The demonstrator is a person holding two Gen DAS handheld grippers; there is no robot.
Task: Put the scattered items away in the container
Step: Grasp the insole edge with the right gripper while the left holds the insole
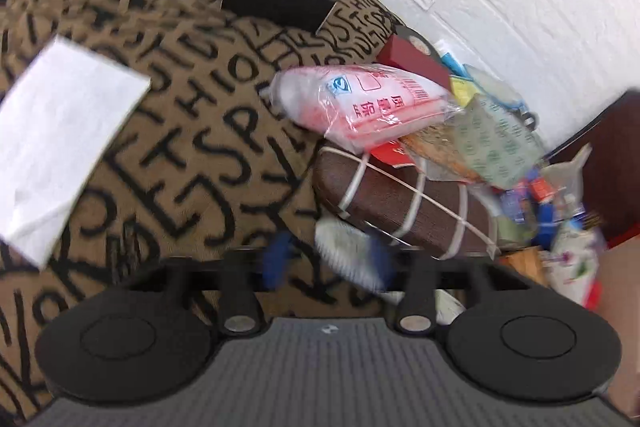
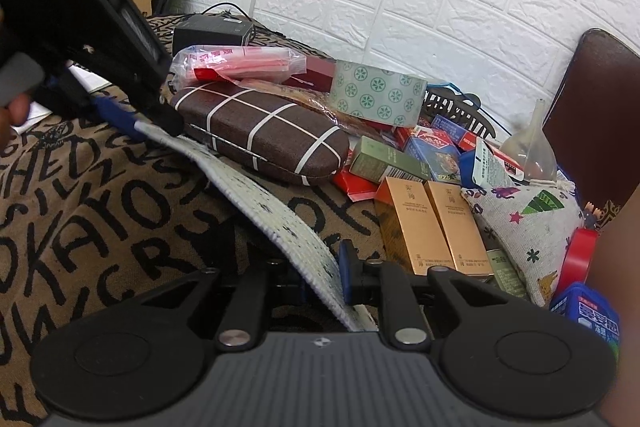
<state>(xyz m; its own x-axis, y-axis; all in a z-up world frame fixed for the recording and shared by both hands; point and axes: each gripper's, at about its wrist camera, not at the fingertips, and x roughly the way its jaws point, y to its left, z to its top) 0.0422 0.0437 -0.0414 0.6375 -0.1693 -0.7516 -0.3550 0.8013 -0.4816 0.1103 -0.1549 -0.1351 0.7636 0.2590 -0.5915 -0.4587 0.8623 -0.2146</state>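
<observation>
Brown cloth printed with black letters covers the surface, and a long pale woven strap lies across it from near right to far left. The right gripper is pressed together on the near end of that strap, pinching it between blue pads. At the far end, the left gripper reaches down to the strap's other end; in its own view its jaws stand partly spread around the strap's pale tip, and that view is too blurred to say whether the pads touch it.

Just beside the strap sits a brown glasses case with white lines, with a pink plastic packet on top. Further right is a heap of small boxes, a green patterned box and a printed cloth pouch. No container can be made out for certain in either view.

The risk I see is the strap itself. If the left gripper closes off-centre, the limp end could slip out and drop. Lifted taut, the strap could also drag against the glasses case and tip the packet off it.
</observation>
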